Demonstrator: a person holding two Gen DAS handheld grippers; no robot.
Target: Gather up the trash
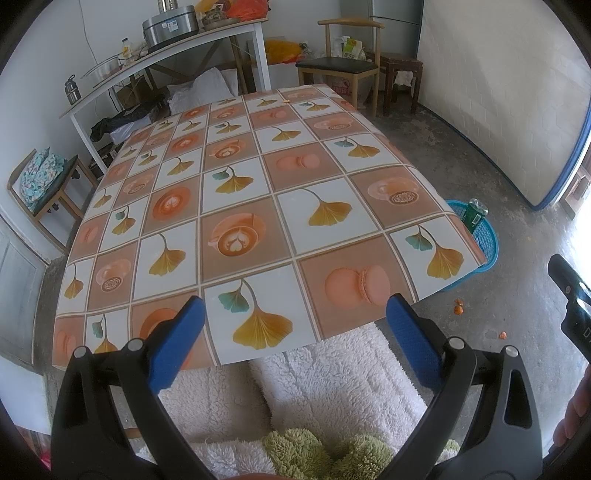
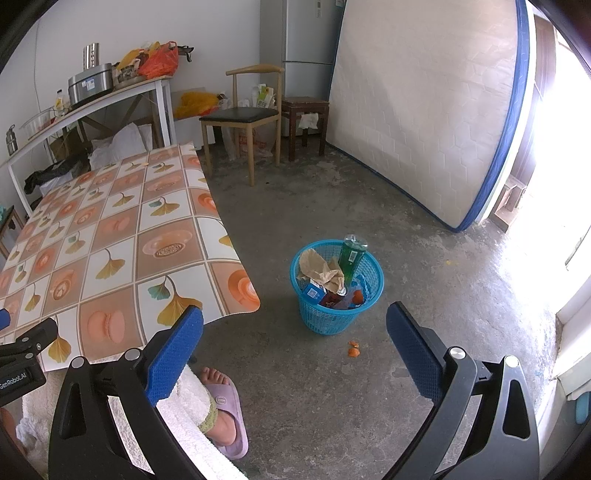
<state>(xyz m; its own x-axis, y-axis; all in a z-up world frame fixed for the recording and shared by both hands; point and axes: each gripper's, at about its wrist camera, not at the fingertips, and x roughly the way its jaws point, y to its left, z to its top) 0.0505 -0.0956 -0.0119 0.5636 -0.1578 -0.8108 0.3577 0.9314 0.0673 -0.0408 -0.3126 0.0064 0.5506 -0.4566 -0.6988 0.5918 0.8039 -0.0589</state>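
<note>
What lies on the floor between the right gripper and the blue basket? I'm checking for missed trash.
Orange scraps lie on the bare concrete between the open right gripper and the blue basket. The right wrist view shows it best.

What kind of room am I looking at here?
Probably a lived-in home room used for dining and storage: a patterned table, a fridge, a mattress leaning on the wall.

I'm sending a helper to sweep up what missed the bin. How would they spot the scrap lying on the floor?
Start at the table with the ginkgo-leaf cloth and look off its near corner to the blue basket on the concrete floor. Just in front of the basket, toward the person's slippered foot, lies the orange peel scrap. It is the only bright orange bit outside the basket there.
</note>
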